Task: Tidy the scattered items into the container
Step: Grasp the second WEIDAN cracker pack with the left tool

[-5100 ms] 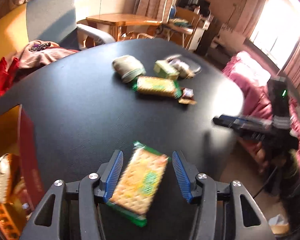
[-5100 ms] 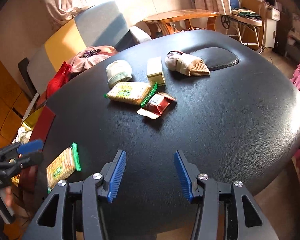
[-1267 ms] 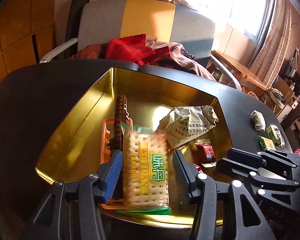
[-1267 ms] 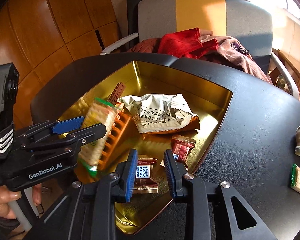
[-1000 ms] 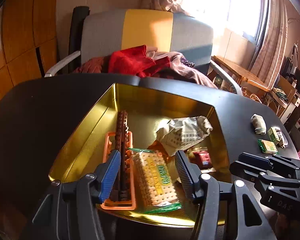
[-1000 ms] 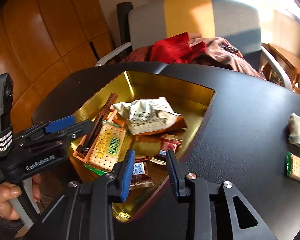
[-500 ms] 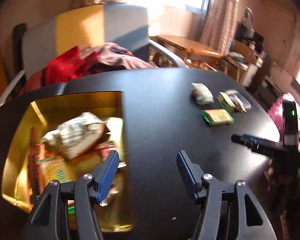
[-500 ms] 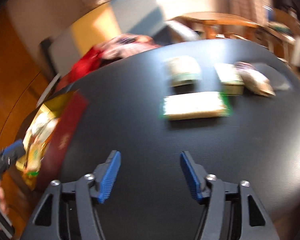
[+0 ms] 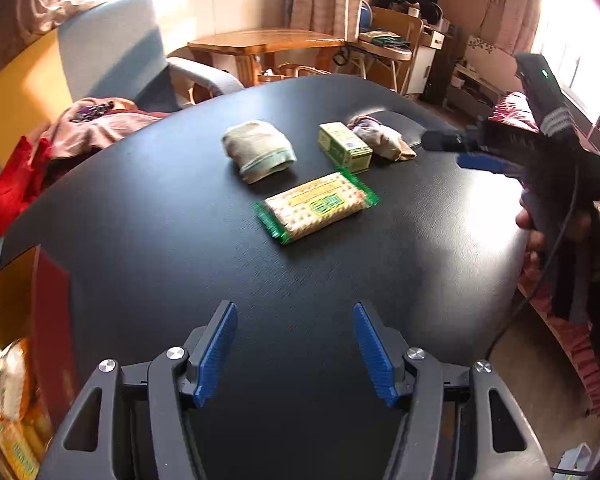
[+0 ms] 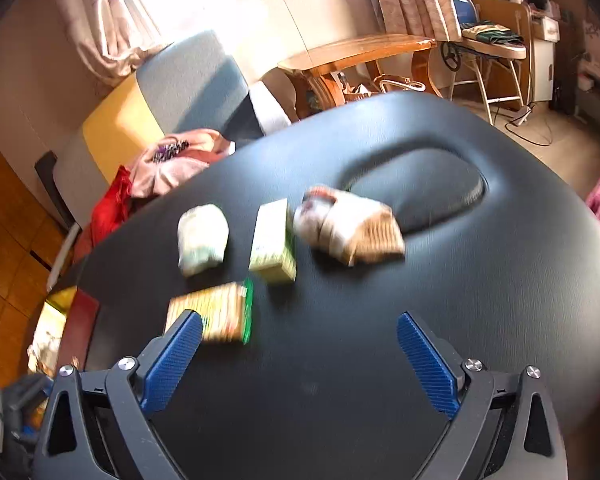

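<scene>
The black table point(image 9: 148, 216) carries a cracker pack point(image 9: 317, 205), green box point(image 9: 344, 151), 2 cloth bundles point(image 9: 259, 155) and a tin point(image 9: 48, 312).

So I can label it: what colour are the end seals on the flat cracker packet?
Green, clearest in the left wrist view: flat cracker packet.

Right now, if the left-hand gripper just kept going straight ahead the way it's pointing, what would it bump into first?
Probably the cracker packet. The left gripper is open and empty, with bare black table ahead, then the packet roughly centred in its line. If it passes above, the green box comes next; height is unclear.
</scene>
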`<action>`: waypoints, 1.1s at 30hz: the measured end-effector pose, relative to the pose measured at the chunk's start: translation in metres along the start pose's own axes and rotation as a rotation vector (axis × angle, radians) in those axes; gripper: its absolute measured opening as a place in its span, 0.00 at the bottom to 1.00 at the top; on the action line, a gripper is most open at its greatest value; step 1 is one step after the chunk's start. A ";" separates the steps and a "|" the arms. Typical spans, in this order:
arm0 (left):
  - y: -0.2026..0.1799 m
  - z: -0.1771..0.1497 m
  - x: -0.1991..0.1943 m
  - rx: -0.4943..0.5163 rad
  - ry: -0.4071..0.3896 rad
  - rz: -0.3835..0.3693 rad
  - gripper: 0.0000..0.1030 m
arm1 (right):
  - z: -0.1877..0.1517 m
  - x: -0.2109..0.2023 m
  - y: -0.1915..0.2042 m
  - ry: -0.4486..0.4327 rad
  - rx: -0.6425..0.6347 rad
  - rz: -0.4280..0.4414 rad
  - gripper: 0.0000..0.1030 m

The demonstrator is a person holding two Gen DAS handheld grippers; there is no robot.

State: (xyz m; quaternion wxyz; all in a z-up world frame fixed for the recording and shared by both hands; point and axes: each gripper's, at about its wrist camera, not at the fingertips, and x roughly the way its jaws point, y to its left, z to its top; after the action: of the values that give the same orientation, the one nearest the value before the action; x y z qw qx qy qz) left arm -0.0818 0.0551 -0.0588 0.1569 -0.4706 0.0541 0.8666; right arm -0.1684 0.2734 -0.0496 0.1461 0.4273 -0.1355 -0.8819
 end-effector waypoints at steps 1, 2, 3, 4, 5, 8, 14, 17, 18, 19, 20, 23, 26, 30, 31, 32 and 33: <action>-0.002 0.006 0.005 0.011 0.002 -0.006 0.60 | 0.008 0.004 -0.003 -0.002 0.004 0.000 0.96; -0.004 0.012 0.010 0.019 0.002 -0.008 0.60 | 0.017 0.009 -0.006 -0.003 0.009 -0.001 0.96; -0.006 0.018 0.015 0.022 0.001 -0.016 0.60 | 0.025 0.014 -0.009 -0.003 0.015 0.003 0.96; -0.007 0.024 0.020 0.024 0.000 -0.027 0.60 | 0.034 0.019 -0.011 -0.003 0.023 0.015 0.96; -0.007 0.031 0.025 0.024 -0.002 -0.036 0.60 | 0.044 0.025 -0.013 -0.001 0.033 0.041 0.96; -0.007 0.050 0.039 0.022 -0.010 -0.070 0.60 | 0.068 0.042 -0.016 0.009 0.059 0.106 0.96; -0.005 0.081 0.067 0.008 0.004 -0.143 0.60 | 0.101 0.095 -0.024 0.094 0.070 0.153 0.96; -0.007 0.086 0.082 0.009 0.032 -0.178 0.60 | 0.099 0.119 -0.029 0.170 0.083 0.175 0.96; -0.008 0.085 0.085 0.017 0.033 -0.179 0.60 | 0.095 0.123 -0.030 0.195 0.088 0.191 0.96; -0.010 0.084 0.088 0.026 0.032 -0.178 0.60 | 0.090 0.123 -0.030 0.207 0.087 0.208 0.96; -0.011 0.084 0.091 0.035 0.032 -0.177 0.60 | 0.084 0.121 -0.030 0.216 0.085 0.225 0.96; -0.013 0.082 0.092 0.062 0.029 -0.184 0.61 | 0.067 0.117 -0.029 0.245 0.079 0.277 0.96; -0.011 0.079 0.091 0.075 0.028 -0.201 0.61 | 0.051 0.106 -0.028 0.262 0.066 0.317 0.96; -0.007 0.075 0.087 0.047 0.044 -0.239 0.61 | 0.029 0.088 -0.026 0.292 0.058 0.369 0.96; -0.006 0.072 0.085 0.044 0.049 -0.245 0.61 | 0.025 0.083 -0.025 0.284 0.041 0.350 0.96; -0.006 0.070 0.083 0.041 0.054 -0.250 0.61 | 0.022 0.078 -0.024 0.275 0.023 0.328 0.96; -0.006 0.067 0.080 0.045 0.058 -0.252 0.61 | 0.019 0.072 -0.023 0.265 0.005 0.306 0.96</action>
State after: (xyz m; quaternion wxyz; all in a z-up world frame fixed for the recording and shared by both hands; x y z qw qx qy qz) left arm -0.1735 0.0950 -0.0883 0.2735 -0.4949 0.0186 0.8246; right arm -0.2292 0.2698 -0.0984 0.2939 0.5143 -0.1809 -0.7851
